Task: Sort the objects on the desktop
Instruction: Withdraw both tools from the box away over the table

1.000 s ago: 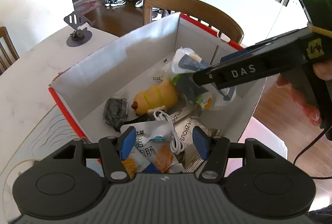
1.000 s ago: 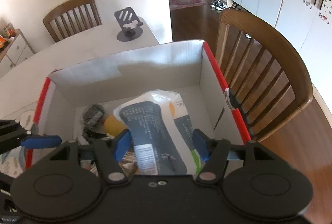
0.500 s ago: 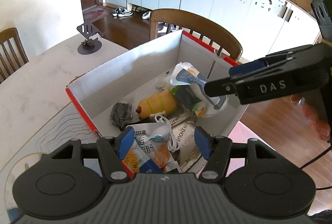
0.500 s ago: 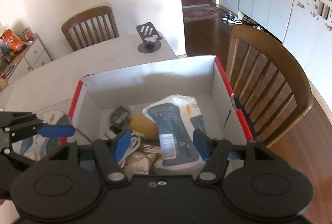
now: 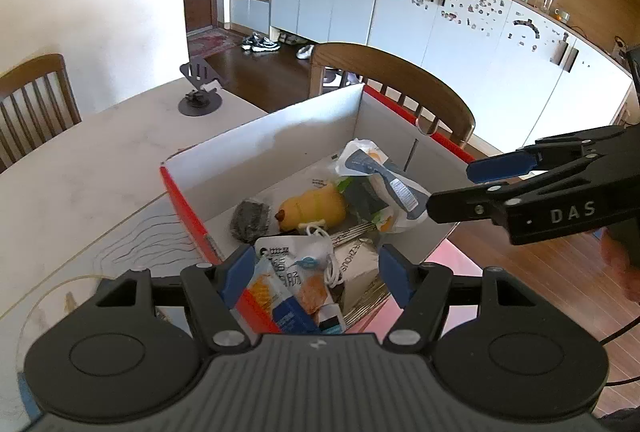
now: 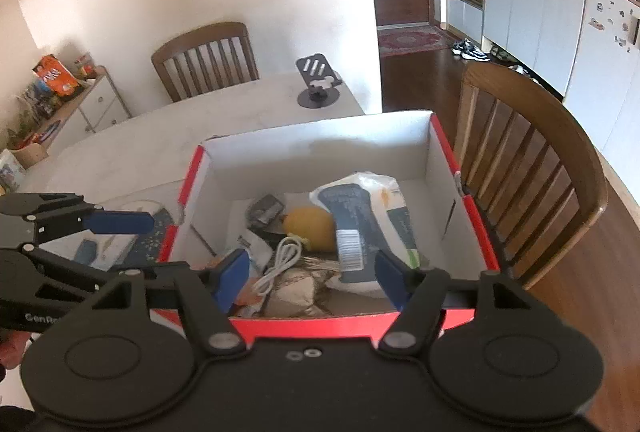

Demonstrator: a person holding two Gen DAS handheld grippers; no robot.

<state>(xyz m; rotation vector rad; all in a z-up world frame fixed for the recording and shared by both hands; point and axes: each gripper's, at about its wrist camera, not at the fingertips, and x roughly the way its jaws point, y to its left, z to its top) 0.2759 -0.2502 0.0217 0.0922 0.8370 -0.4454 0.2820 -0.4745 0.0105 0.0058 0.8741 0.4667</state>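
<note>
A red-edged cardboard box stands on the table and holds several items: a white-and-blue wipes pack, a yellow toy, a dark pouch, a white cable and snack packets. My left gripper is open and empty above the box's near left corner. My right gripper is open and empty above the box's near edge; it also shows in the left wrist view, beside the wipes pack.
A black phone stand sits on the white table beyond the box. Wooden chairs stand behind the box and at the far side. A placemat with a card lies left of the box.
Both grippers have pulled up and back from the box. The right gripper has moved away from the wipes pack, which now lies in the box.
</note>
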